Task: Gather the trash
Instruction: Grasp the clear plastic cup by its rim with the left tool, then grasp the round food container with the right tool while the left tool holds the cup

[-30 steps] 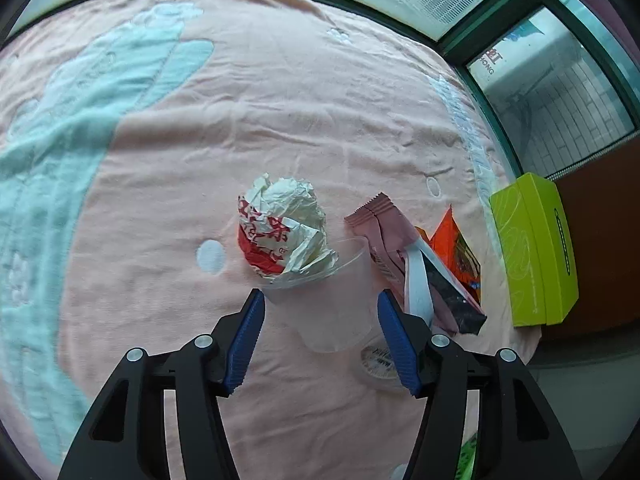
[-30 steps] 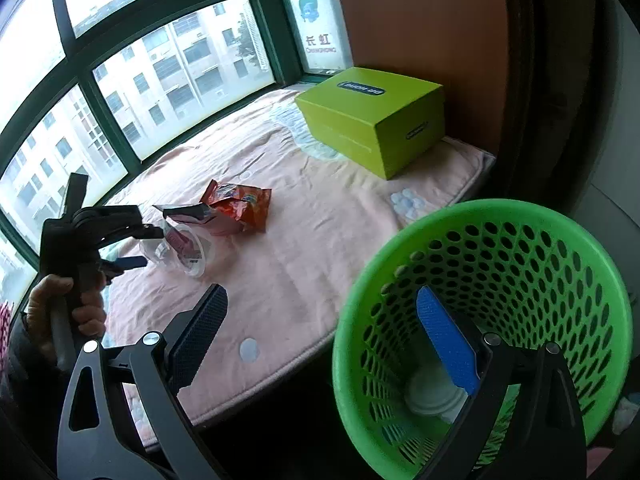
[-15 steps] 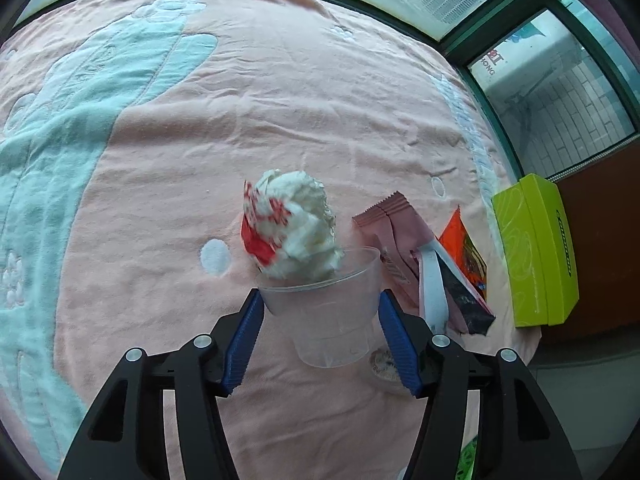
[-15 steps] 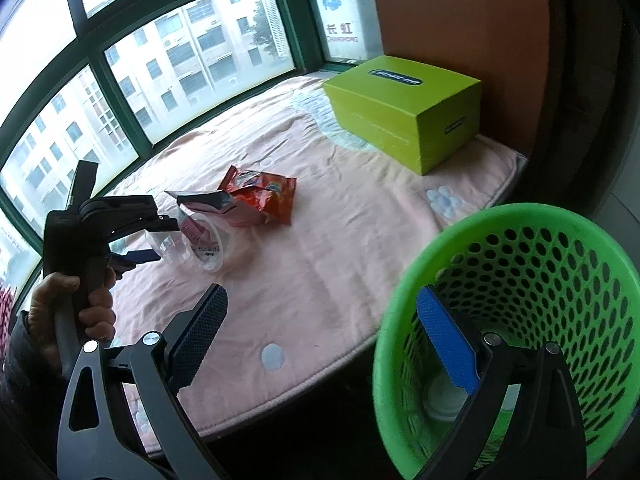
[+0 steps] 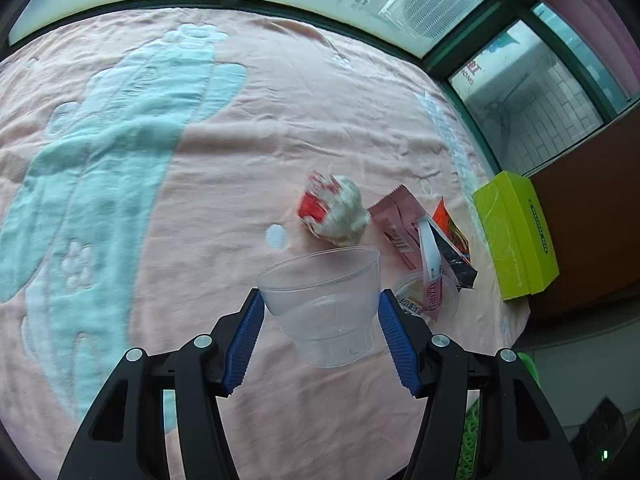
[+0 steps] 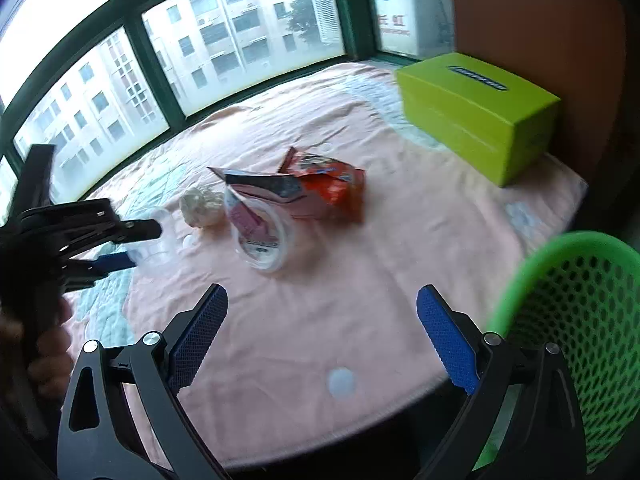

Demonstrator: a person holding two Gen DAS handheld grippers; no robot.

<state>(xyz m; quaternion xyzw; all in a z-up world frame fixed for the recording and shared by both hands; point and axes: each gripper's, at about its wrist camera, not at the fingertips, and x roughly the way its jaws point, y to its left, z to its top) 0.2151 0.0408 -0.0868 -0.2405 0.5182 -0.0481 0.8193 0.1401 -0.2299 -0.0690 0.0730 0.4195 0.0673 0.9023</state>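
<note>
My left gripper [image 5: 320, 316] is shut on a clear plastic cup [image 5: 322, 300] and holds it above the pink blanket [image 5: 200, 216]; it also shows in the right wrist view [image 6: 132, 246] with the cup [image 6: 160, 240]. A crumpled red-and-white paper ball [image 5: 336, 210] lies just beyond the cup, also seen from the right [image 6: 200, 206]. Beside it lie a pink wrapper [image 5: 396, 220], an orange snack bag [image 6: 332, 188] and a clear lidded tub [image 6: 262, 234]. My right gripper [image 6: 322, 332] is open and empty over the blanket's near edge, beside the green basket [image 6: 576, 320].
A lime-green box [image 6: 476, 112] stands at the blanket's far right by the brown wall, also in the left wrist view [image 5: 516, 236]. Windows with dark green frames [image 6: 132, 52] run along the back. The basket sits below the ledge on the right.
My left gripper lifted the cup off the blanket and pulled back; the paper ball came out of it and lies on the blanket. My right gripper swung left from over the basket toward the trash.
</note>
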